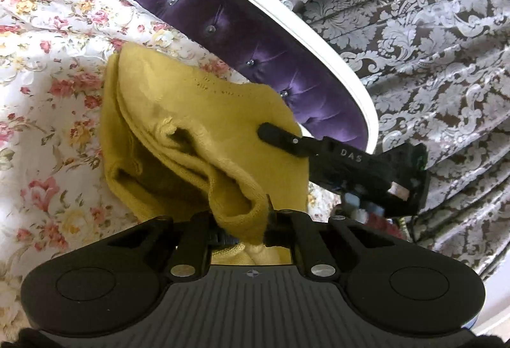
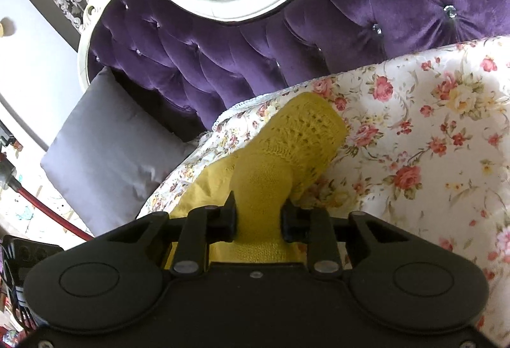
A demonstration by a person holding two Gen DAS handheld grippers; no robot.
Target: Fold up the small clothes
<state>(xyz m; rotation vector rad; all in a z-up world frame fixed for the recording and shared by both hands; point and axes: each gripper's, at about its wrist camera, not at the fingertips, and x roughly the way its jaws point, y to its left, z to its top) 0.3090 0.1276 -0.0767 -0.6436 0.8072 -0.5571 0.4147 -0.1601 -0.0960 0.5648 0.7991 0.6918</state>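
Observation:
A mustard-yellow knitted garment (image 1: 178, 99) lies bunched on the floral bedspread (image 1: 47, 61). My left gripper (image 1: 245, 230) is shut on a thick fold of its near edge, and the cloth hangs between the jaws. In the same view, one black finger (image 1: 277, 137) of the other gripper rests on the garment's right side. In the right wrist view the garment (image 2: 306, 128) stretches away from my right gripper (image 2: 259, 217), whose pads press on a wide bundle of the knit. The lacy openwork end lies farther off on the bedspread (image 2: 430, 124).
A purple tufted headboard (image 2: 255, 38) with a white curved frame (image 1: 287, 13) rises behind the bed. A brown and silver damask curtain (image 1: 414, 45) hangs beyond it. A grey cushion (image 2: 105, 137) leans at the bed's left end, with a red rod (image 2: 47, 211) below it.

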